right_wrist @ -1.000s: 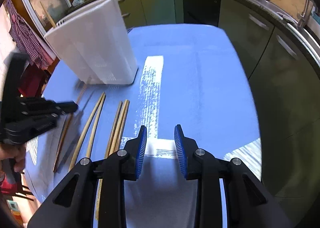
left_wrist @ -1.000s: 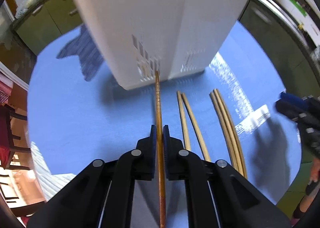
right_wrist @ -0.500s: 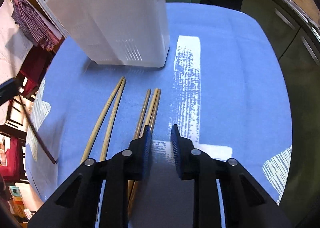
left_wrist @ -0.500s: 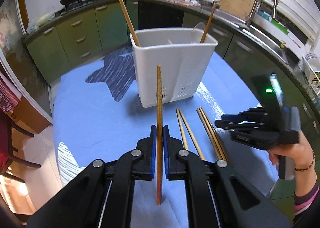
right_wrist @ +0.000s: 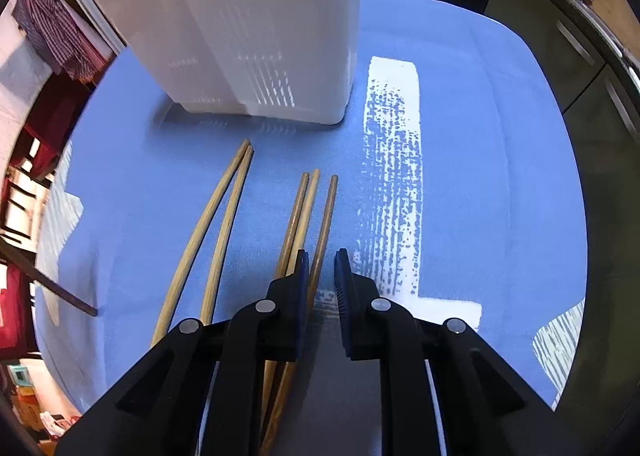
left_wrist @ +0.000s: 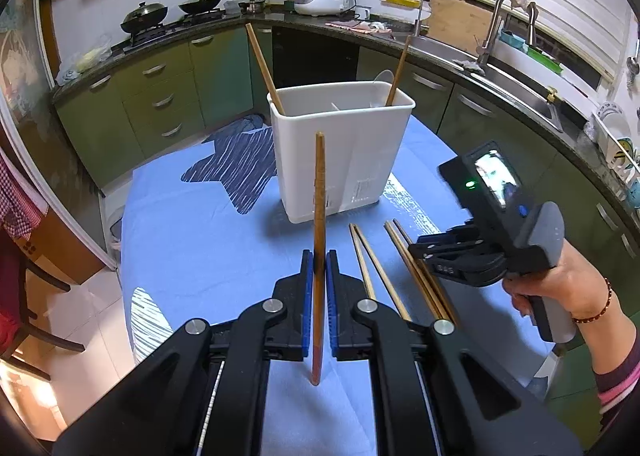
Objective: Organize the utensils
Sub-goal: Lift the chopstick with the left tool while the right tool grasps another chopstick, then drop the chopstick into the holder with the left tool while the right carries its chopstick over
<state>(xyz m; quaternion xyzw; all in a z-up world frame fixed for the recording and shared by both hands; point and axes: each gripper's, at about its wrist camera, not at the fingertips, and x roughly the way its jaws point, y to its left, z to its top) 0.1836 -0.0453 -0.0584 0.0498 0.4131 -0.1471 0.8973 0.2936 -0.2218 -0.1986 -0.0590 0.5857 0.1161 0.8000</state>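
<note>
Clamping a single dark wooden chopstick (left_wrist: 319,191) between its blue pads, the left gripper (left_wrist: 319,270) is holding it lifted off the blue table cloth (left_wrist: 208,256), the stick running forward past the fingertips and pointing at the near wall of the white utensil holder (left_wrist: 340,159). That holder is standing on the cloth toward the far edge of the table, with two more sticks (left_wrist: 262,63) leaning up out of it, one at each end. Lying loose on the cloth in front of the holder are a pale pair of chopsticks (right_wrist: 212,223) and, to their right, a group of three chopsticks (right_wrist: 308,215), all pointing toward the holder without touching it. The right gripper (right_wrist: 321,276), held in a hand (left_wrist: 548,288), is pointing steeply down over the near part of that group. Its jaws have just been closing and are now standing narrowly apart; the rightmost stick (right_wrist: 326,223) of the three is passing into the gap beside the left pad, but whether the pads are pressing on it cannot be told. The other two are running under the left finger.
</note>
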